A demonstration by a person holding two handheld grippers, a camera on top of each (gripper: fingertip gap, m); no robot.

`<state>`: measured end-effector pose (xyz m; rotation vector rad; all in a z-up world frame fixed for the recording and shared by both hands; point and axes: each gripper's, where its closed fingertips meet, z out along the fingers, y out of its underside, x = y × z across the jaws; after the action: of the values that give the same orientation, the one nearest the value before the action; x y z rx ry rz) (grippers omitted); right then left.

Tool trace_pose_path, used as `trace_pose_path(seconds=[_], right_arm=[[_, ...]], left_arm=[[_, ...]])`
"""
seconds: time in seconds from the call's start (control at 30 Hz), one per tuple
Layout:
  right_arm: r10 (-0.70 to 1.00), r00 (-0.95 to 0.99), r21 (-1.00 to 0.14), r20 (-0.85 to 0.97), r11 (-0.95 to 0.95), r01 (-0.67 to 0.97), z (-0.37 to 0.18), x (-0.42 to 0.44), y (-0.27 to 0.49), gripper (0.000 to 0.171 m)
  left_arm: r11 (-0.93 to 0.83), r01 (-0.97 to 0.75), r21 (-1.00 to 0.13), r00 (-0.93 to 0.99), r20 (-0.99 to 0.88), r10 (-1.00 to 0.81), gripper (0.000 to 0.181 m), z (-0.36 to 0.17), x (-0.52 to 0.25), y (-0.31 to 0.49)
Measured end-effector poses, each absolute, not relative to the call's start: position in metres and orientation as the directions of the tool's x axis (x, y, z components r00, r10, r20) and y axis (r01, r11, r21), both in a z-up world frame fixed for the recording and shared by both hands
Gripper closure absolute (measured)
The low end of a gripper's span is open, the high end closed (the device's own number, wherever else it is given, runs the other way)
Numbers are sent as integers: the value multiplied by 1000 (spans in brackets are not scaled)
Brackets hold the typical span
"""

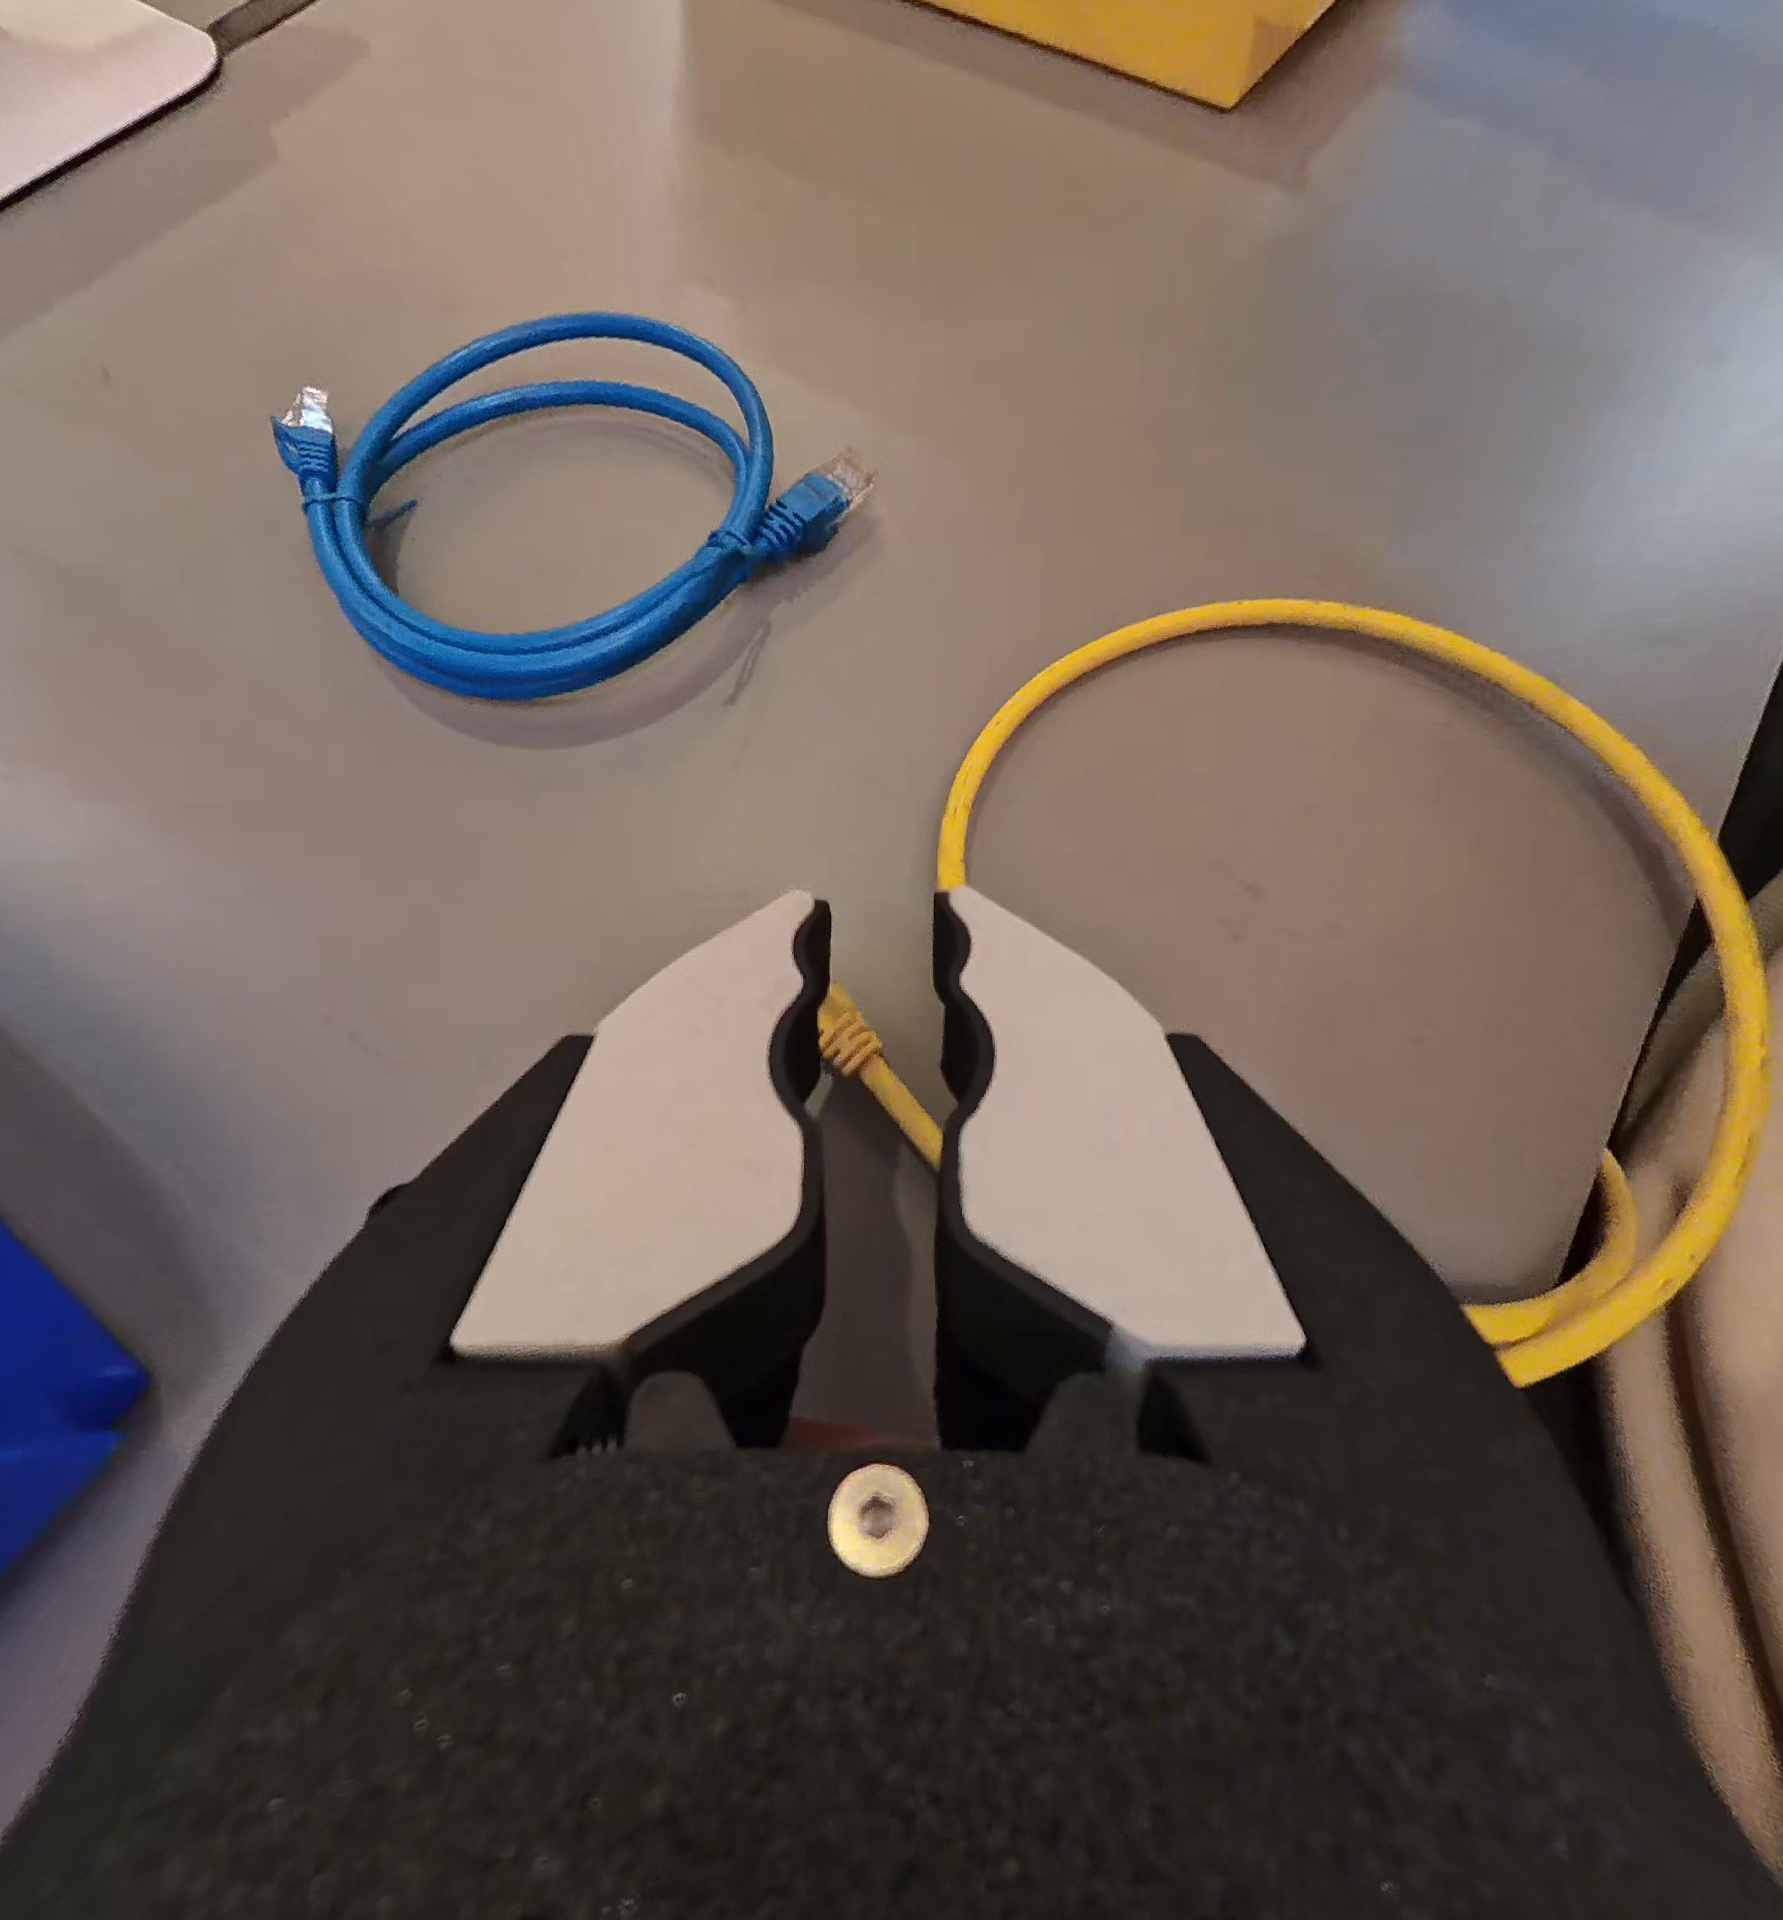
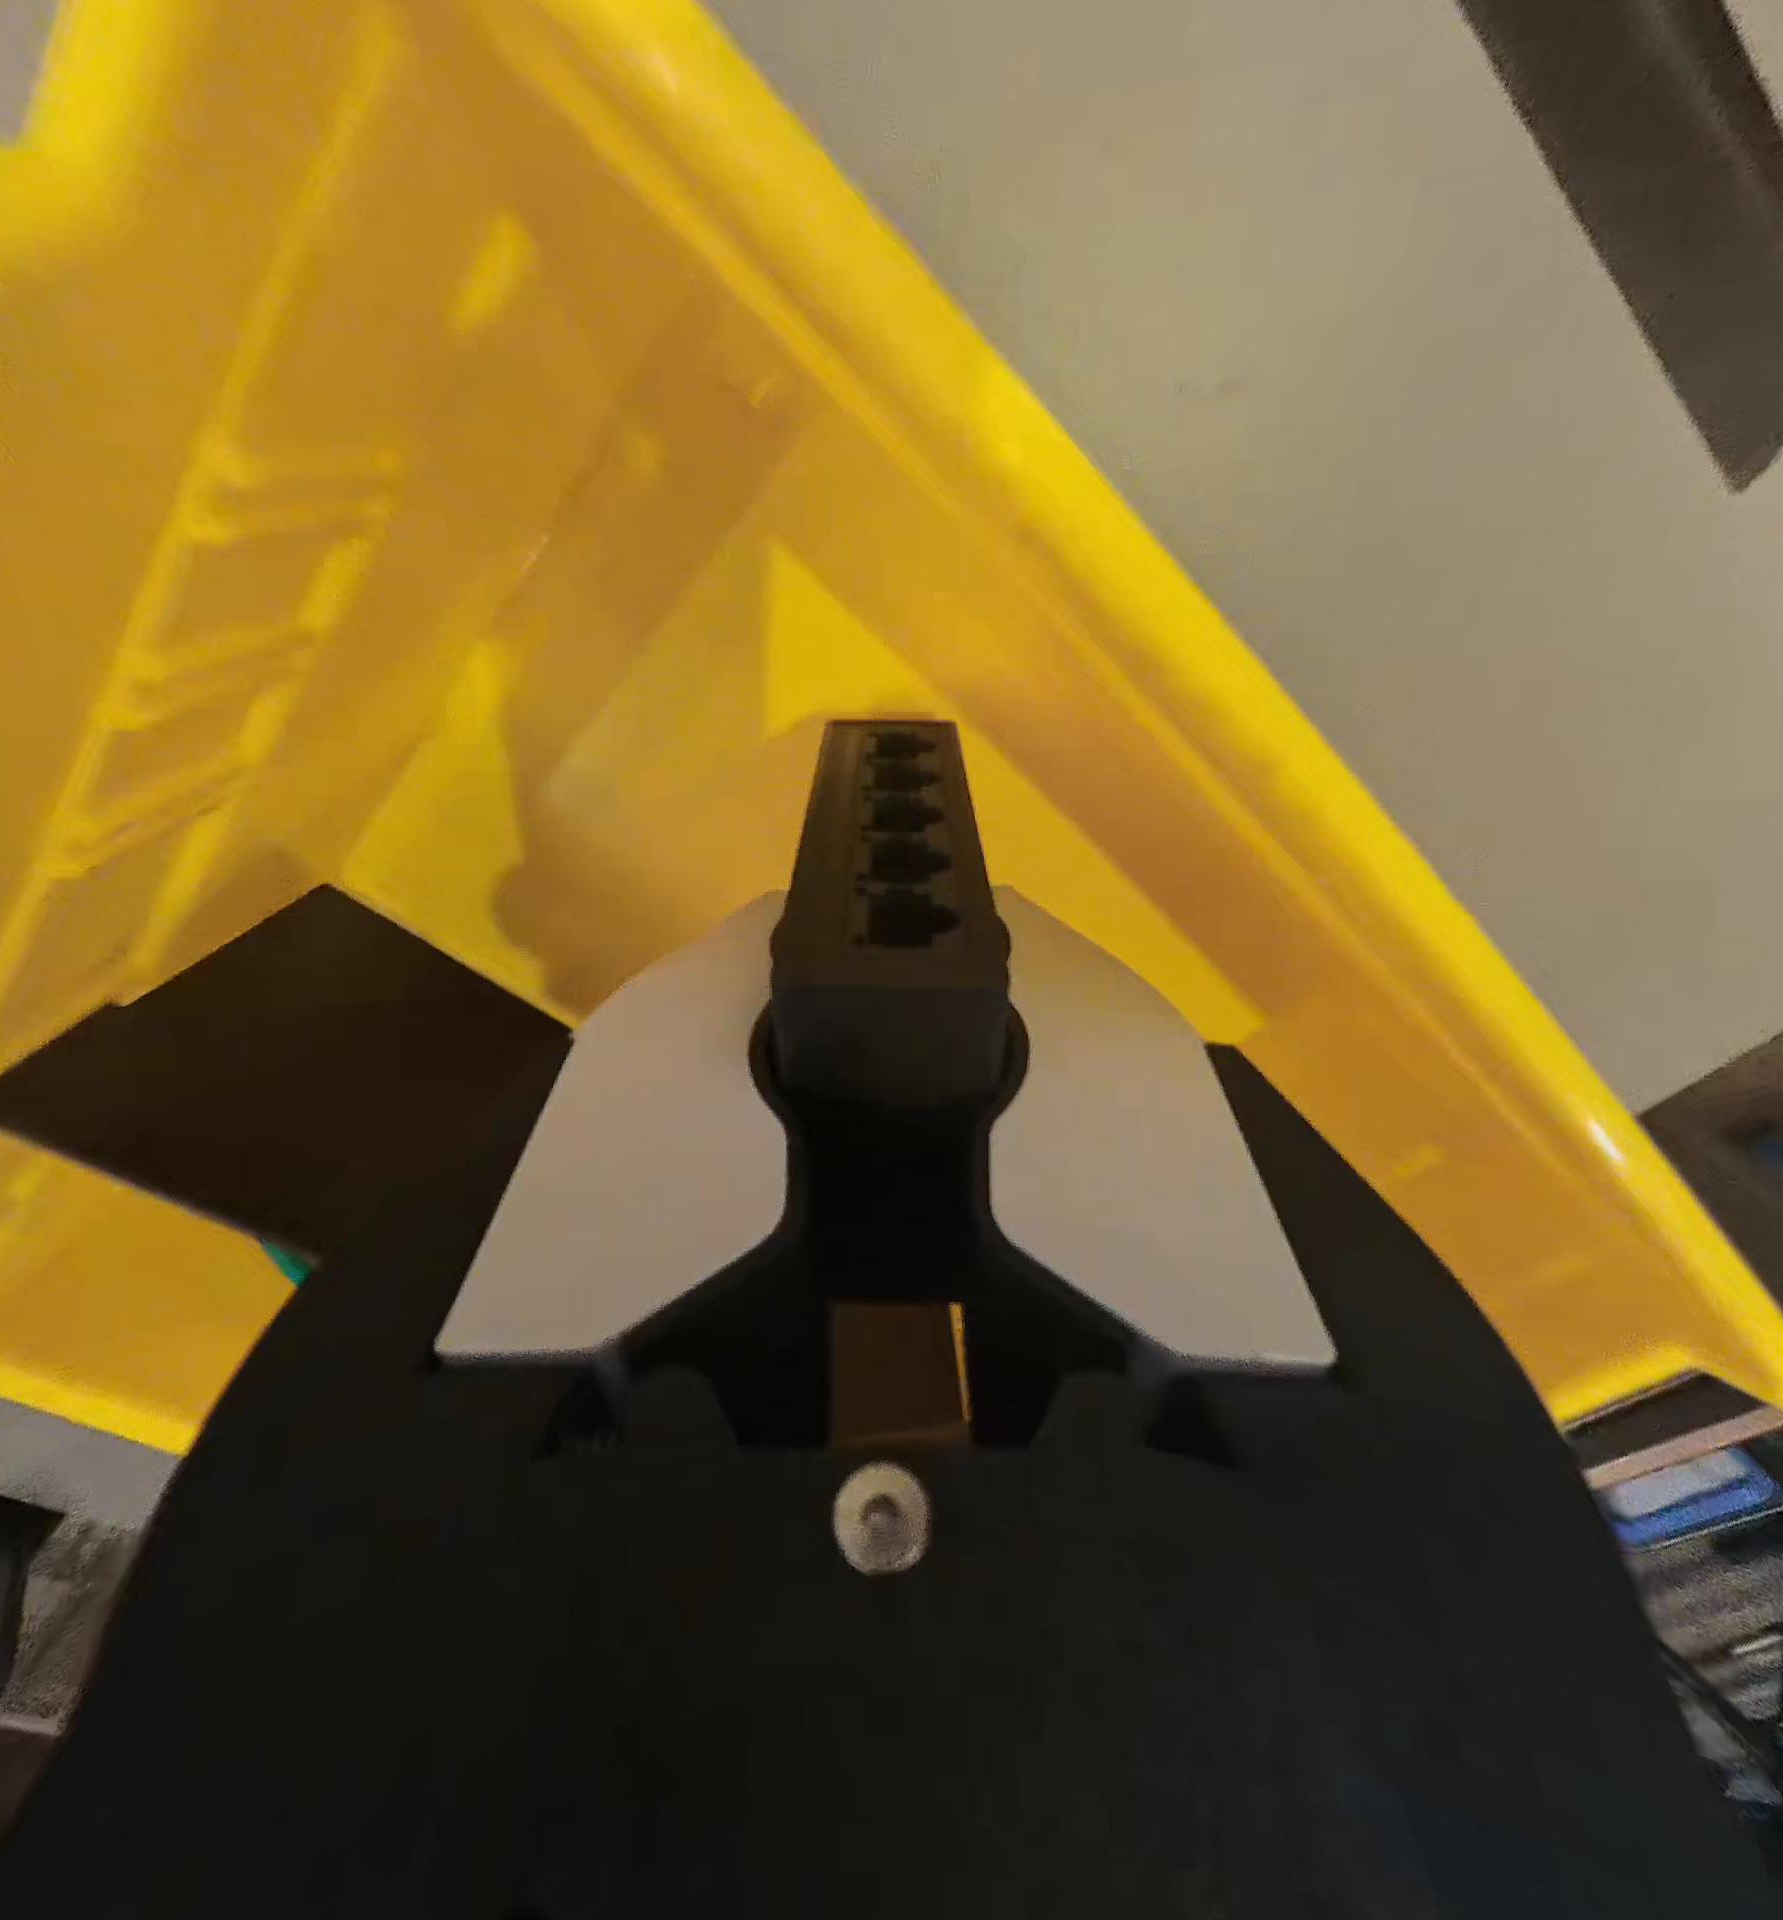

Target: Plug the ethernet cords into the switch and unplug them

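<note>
Yellow cord (image 1: 1334,623) loops off the table's (image 1: 1074,364) right edge, its plug between my parted left tongs (image 1: 882,914); right tongs (image 2: 892,935) clamp the switch (image 2: 892,862) aloft before a yellow bin (image 2: 451,416).

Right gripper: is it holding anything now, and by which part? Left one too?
The right gripper is shut on the black switch, clamping its near end, ports showing. The left gripper is open over the yellow cord, holding nothing.
</note>
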<state>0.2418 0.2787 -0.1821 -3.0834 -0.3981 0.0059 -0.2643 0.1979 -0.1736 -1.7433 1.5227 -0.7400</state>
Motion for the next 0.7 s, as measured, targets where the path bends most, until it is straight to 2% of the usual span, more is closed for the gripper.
trace_pose_path(seconds=[0.1, 0.17, 0.27, 0.37, 0.47, 0.6, 0.7], right_arm=[[235, 972, -9, 25, -972, 235, -194, 250, 274, 140], [224, 975, -54, 1, -973, 223, -193, 245, 277, 140], [225, 974, -93, 29, -970, 227, -183, 245, 278, 124], [253, 963, -200, 88, -943, 266, -149, 239, 278, 110], [267, 925, -283, 269, -896, 341, -93, 223, 276, 108], [394, 819, -478, 418, -671, 567, -27, 95, 283, 117], [707, 660, -545, 256, -458, 702, -59, -64, 266, 117]], left_arm=[[-78, -595, -800, 153, -17, -988, 163, -175, -267, 199], [-89, -584, -807, 159, -6, -987, 163, -173, -267, 200], [-130, -563, -816, 177, 34, -984, 163, -168, -269, 201], [-155, -544, -825, 201, 51, -978, 163, -162, -278, 201], [-141, -543, -828, 211, 28, -977, 163, -162, -287, 199], [-121, -570, -813, 191, 13, -982, 163, -168, -284, 199], [-148, -570, -808, 177, 54, -983, 163, -171, -281, 196]])
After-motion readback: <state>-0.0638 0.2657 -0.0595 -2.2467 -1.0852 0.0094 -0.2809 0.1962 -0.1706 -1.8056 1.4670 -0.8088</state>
